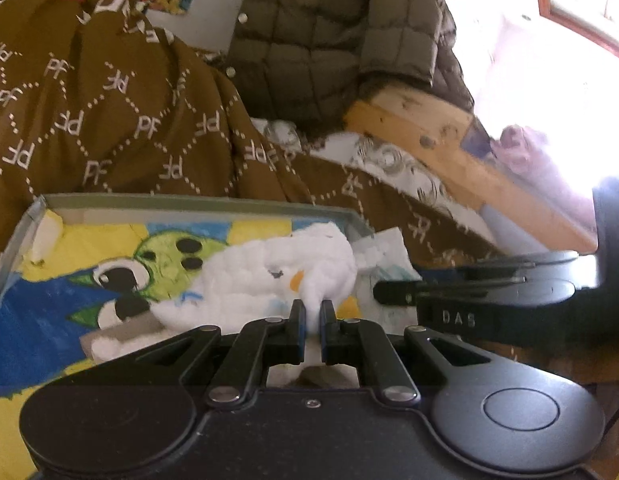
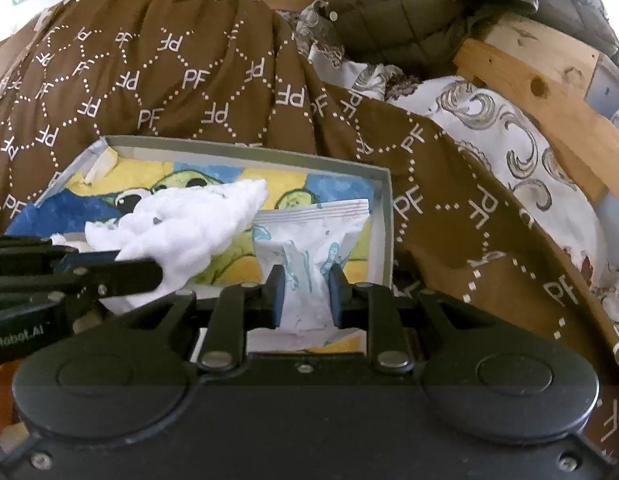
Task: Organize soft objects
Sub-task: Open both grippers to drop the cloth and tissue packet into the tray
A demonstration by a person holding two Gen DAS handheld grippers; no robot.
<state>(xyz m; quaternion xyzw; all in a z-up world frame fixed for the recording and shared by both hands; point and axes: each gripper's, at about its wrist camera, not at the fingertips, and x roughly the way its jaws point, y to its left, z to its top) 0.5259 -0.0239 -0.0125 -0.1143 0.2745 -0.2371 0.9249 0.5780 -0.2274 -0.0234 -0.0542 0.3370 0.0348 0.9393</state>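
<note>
A shallow grey box (image 2: 383,216) lies open on a bed, its floor covered by a bright painted cartoon in yellow, blue and green. Behind it, from nine to one o'clock, rises a heaped brown blanket (image 2: 181,64) printed with white "PF" letters; a quilted olive jacket (image 2: 409,4) hangs at twelve to one o'clock beside a wooden bed rail (image 2: 549,92).

Both soft things sit straight ahead of their grippers, at twelve o'clock, over the box. The left gripper (image 1: 312,312) has its jaws drawn almost together, pinching a thin tail of a white cotton wad (image 1: 277,268). The wad spreads away from the fingertips toward ten and eleven o'clock and appears to hang just above the painted floor; whether it touches the floor cannot be told.

The right gripper (image 2: 307,294) has its jaws partly closed, a moderate gap between them filled by a crumpled white packet with pale blue print (image 2: 309,248). The packet stands upright, long axis running from six to twelve o'clock, its crimped top edge uppermost, at the box's right end near the side wall.

From the right wrist view, the left gripper reaches in at nine o'clock, the cotton wad just left of the packet. Each item is nearest the gripper holding it, so release into the box looks like the likely next step.
</note>
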